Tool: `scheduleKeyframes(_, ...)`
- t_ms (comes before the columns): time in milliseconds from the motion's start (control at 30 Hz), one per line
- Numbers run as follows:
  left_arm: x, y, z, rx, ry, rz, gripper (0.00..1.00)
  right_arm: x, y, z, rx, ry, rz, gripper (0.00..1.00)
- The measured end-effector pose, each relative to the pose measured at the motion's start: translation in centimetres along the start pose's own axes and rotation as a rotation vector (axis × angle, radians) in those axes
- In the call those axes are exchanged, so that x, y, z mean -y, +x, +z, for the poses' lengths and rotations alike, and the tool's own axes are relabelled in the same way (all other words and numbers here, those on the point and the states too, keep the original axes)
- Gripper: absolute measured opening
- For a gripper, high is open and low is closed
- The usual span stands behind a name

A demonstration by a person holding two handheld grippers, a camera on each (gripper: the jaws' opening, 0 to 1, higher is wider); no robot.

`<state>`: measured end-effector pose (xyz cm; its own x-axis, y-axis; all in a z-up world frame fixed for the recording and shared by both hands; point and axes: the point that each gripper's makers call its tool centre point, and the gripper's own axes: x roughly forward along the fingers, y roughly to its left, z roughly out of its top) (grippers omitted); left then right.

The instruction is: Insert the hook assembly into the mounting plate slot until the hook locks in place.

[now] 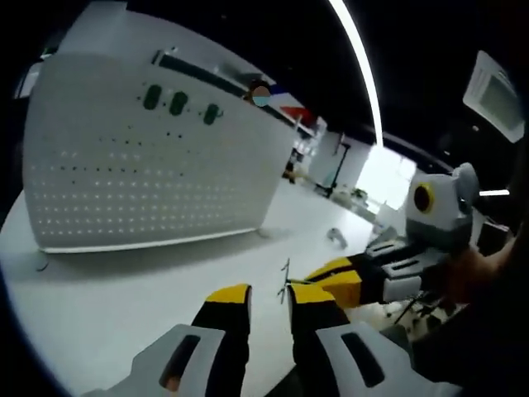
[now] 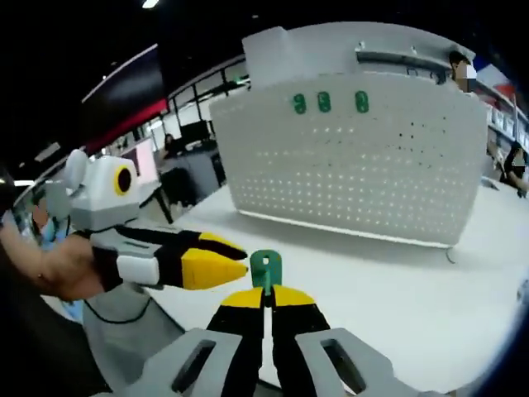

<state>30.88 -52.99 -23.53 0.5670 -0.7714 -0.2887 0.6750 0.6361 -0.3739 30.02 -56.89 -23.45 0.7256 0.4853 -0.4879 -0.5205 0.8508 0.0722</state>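
Note:
A white perforated mounting plate (image 1: 140, 165) (image 2: 355, 157) stands upright on the white table (image 1: 107, 289), with three green hook heads (image 1: 178, 103) (image 2: 324, 102) in a row near its top. My right gripper (image 2: 266, 291) is shut on a hook assembly: a green plastic head (image 2: 266, 269) that appears in the left gripper view as a thin wire (image 1: 285, 279). It is held in the air well short of the plate. My left gripper (image 1: 269, 298) is open with nothing between its jaws. It hovers right beside the right gripper (image 1: 302, 283), its tips (image 2: 240, 263) almost touching the green head.
A small grey part (image 1: 336, 237) lies on the table to the right of the plate's corner. A hand (image 2: 62, 269) holds the left gripper. Desks and seated people (image 2: 517, 165) are in the background beyond the table.

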Motion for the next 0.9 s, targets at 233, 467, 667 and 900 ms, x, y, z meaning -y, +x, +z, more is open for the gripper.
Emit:
scheduleKeyframes(233,0.2,0.6,0.1,0.007,-0.015,-0.011,0.18,-0.2,0.2,1.7,0.040,0.028,0.036,0.00)
scheduleKeyframes(467,-0.2,0.8,1.0,0.033,0.009,0.010,0.15,-2.0,0.6,2.4,0.058,0.015,0.096,0.00)
scheduleKeyframes(667,-0.4,0.6,0.7,0.032,0.019,0.010,0.08,-2.8,0.8,2.2,0.057,0.009,0.118,0.00)
scheduleKeyframes(900,-0.4,0.0,0.4,0.029,0.040,0.007,0.05,-3.4,1.0,2.3,0.060,0.015,0.136,0.00)
